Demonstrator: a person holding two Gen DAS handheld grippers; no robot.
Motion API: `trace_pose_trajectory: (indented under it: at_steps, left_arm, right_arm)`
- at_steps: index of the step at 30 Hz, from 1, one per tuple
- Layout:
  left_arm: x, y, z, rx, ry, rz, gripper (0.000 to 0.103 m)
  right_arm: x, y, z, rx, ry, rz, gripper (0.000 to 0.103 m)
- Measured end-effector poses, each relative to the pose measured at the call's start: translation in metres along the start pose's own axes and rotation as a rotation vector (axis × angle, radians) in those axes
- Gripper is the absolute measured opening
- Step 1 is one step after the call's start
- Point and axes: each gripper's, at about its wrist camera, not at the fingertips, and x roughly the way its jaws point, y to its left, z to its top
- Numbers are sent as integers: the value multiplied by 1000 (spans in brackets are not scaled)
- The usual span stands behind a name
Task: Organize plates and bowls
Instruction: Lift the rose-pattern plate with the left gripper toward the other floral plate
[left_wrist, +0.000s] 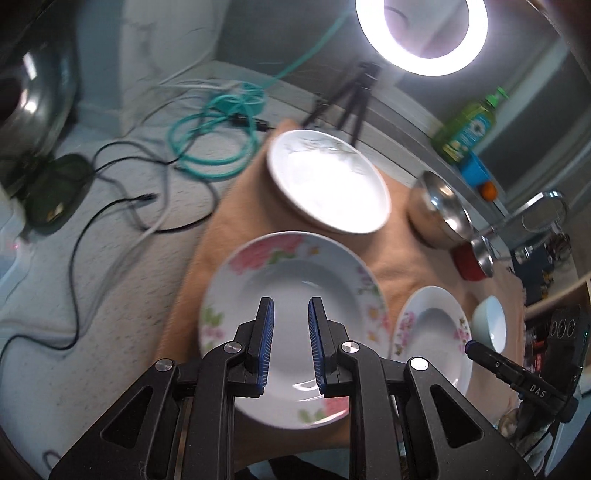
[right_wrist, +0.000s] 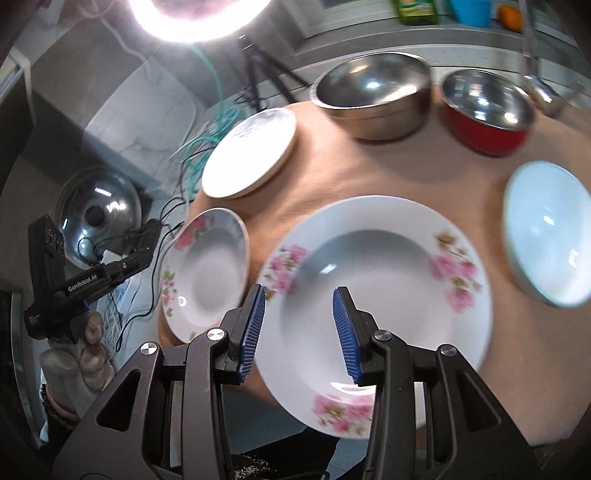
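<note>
My left gripper hovers over a floral deep plate on a peach cloth; its jaws are nearly together, with nothing between them. My right gripper stands open above a second floral plate, gripping nothing. That plate also shows in the left wrist view, at the right. Behind lies a plain white plate. A steel bowl, a red bowl and a pale blue bowl stand apart on the cloth. The first floral plate lies left of my right gripper.
A ring light on a black tripod stands behind the cloth. Teal cable and black wires sprawl over the counter to the left. A steel lid, a green bottle and a tap line the edges.
</note>
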Motion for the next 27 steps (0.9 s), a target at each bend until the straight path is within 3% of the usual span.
trace_pose_trajectory:
  at_steps: [8,19,24,27]
  left_arm:
    - [7,45,-10,-130,34,-11,17]
    - [20,62,-15,-185,70,-40,17]
    - [26,67,-15,-198,90,-64,17]
    - [30,68,-14,-198,97,-73,17]
  right_arm:
    - [50,34,24,-62,80,45,40]
    - [97,50,41,-104,155,7,39]
    - [108,52,43,-114,174,0,34]
    - [112,55,43,-127,182,-3,25]
